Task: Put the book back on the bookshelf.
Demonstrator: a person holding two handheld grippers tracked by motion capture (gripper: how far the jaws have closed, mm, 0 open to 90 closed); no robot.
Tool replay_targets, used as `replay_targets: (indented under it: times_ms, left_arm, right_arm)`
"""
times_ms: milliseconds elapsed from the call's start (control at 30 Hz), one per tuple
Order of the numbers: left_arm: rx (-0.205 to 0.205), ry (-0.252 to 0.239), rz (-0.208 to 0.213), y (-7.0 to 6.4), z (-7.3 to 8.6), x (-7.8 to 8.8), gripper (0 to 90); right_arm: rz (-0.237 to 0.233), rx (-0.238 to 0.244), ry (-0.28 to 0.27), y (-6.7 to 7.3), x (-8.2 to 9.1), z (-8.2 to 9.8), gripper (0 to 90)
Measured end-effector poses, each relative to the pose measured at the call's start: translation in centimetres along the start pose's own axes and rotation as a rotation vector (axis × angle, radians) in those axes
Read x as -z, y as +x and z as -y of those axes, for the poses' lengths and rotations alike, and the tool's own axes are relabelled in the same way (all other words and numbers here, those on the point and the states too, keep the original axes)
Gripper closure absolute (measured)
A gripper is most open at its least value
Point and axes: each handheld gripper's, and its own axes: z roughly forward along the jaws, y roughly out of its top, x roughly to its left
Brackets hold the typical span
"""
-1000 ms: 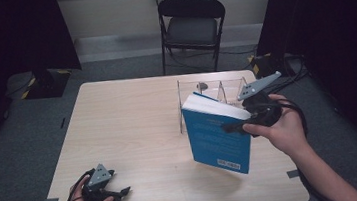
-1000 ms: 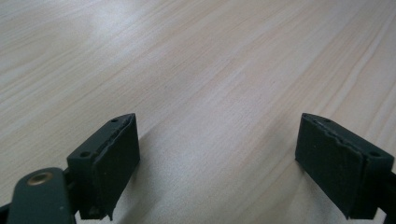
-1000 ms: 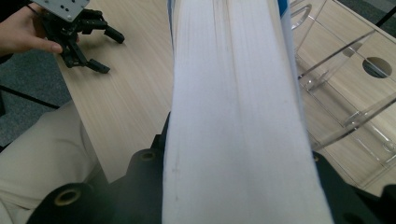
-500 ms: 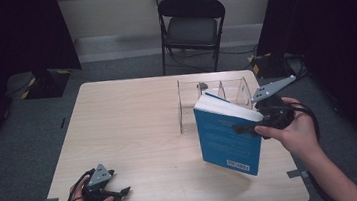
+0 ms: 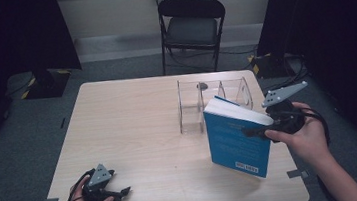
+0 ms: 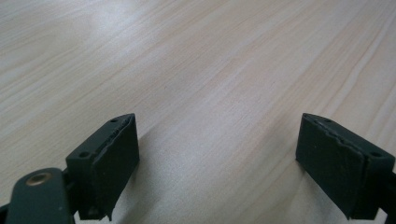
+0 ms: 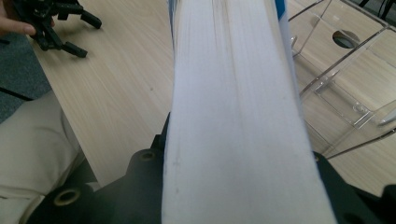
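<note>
A blue paperback book is held upright near the right front part of the desk, clamped across its page block by the right hand-held gripper, whose jaws are closed on the book from its fore-edge side. In the right gripper view, the white page edges are seen between the two black jaws. The book's lower corner is seen close to the desk surface; whether it touches cannot be told. Just behind the book, a clear acrylic divider rack is stood on the desk, toward the far right. The left hand-held gripper is rested at the front left corner of the desk, well apart from the book, with its jaws spread wide and nothing between them, as bare wood grain is shown in the left gripper view. A black folding chair is placed beyond the far edge of the desk.
</note>
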Motion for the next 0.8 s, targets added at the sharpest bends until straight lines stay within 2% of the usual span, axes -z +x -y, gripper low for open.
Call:
replay_targets:
  times_ms: [500,700,800]
  left_arm:
    - [0.001,0.000,0.000,0.0,0.0,0.0,12.9]
    - [0.000,0.000,0.000,0.0,0.0,0.0,13.0]
    - [0.000,0.000,0.000,0.0,0.0,0.0,12.9]
  right_arm:
    - [0.011,-0.045,-0.046,-1.3,0.9,3.5,62.0]
    - [0.027,-0.057,-0.009,-1.5,1.3,4.8,61.4]
    - [0.034,-0.053,-0.038,-1.6,1.4,5.3,60.8]
